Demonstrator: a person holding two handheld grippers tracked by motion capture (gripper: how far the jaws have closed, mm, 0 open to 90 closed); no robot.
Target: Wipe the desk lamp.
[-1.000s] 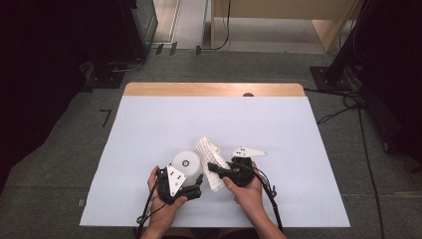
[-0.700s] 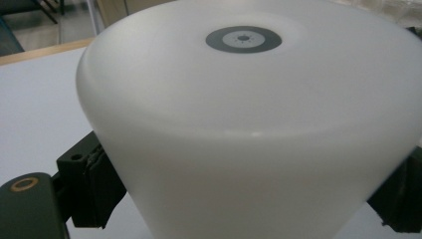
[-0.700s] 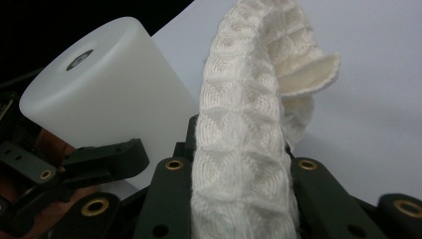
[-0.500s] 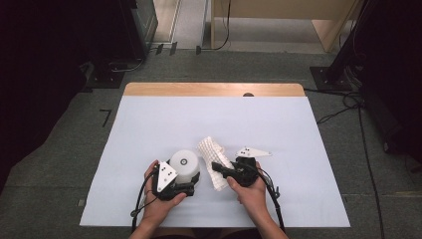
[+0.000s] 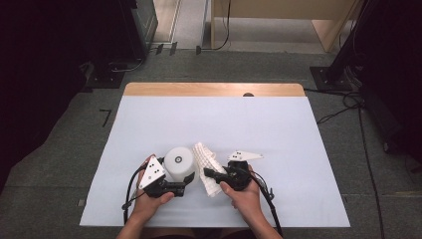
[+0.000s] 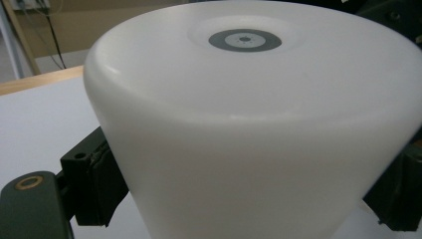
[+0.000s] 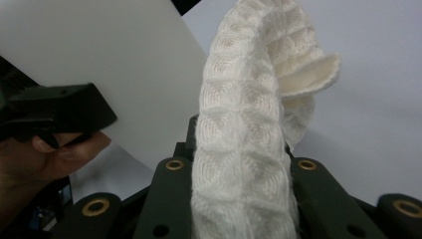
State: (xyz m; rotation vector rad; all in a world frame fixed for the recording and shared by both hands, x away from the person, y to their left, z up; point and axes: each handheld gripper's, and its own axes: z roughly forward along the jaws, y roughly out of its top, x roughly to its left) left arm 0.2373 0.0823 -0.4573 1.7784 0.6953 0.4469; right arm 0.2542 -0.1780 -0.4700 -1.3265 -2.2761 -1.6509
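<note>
A white plastic cup (image 5: 179, 163) stands upside down near the table's front edge, a grey ring on its base (image 6: 244, 39). My left gripper (image 5: 185, 186) is shut on the cup, one jaw on each side of its wall (image 6: 259, 149). A white waffle-weave cloth (image 5: 207, 168) hangs bunched just right of the cup. My right gripper (image 5: 210, 175) is shut on the cloth (image 7: 244, 149), which rises folded between its jaws. The cup's side (image 7: 99, 55) stands close behind the cloth in the right gripper view.
A white sheet (image 5: 278, 139) covers the table, with a wooden strip (image 5: 214, 89) bare at the far edge. Cables (image 5: 343, 107) lie on the grey floor at the right. Dark equipment stands at the back left.
The left gripper turned the cup from lying with its mouth toward the camera to standing upside down. The right gripper kept hold of the cloth, which shifted slightly.
</note>
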